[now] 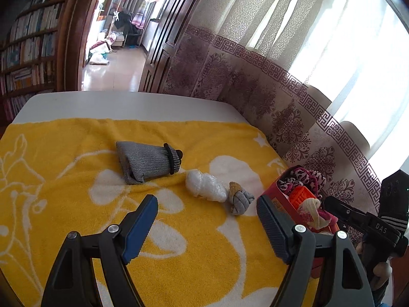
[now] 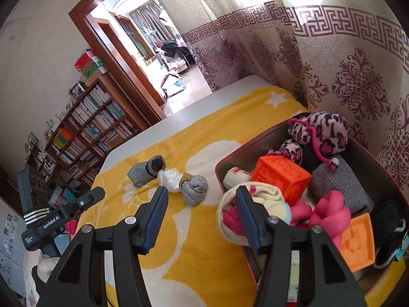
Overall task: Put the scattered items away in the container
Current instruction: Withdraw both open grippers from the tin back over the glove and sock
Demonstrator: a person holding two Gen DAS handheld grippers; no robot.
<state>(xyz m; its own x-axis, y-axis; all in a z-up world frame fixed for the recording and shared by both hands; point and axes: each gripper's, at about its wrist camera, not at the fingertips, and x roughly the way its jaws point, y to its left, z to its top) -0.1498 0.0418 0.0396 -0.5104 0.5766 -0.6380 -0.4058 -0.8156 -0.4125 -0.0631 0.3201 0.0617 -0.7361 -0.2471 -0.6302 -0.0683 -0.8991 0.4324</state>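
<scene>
looking at three things left out on the yellow towel: grey sock, white plastic wad, knotted sock, lined up just beside the tin, which is already pretty stuffed. both hand-held grippers, left and right, are wide open with nothing in them, probably ready for the next grab.

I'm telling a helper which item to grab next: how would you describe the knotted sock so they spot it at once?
On the yellow towel, three items lie in a row left of the red tin. The knotted sock is the one nearest the tin, touching a white plastic bundle. Unlike the flat grey sock beyond, it is a tight grey ball with a tan cuff.
</scene>
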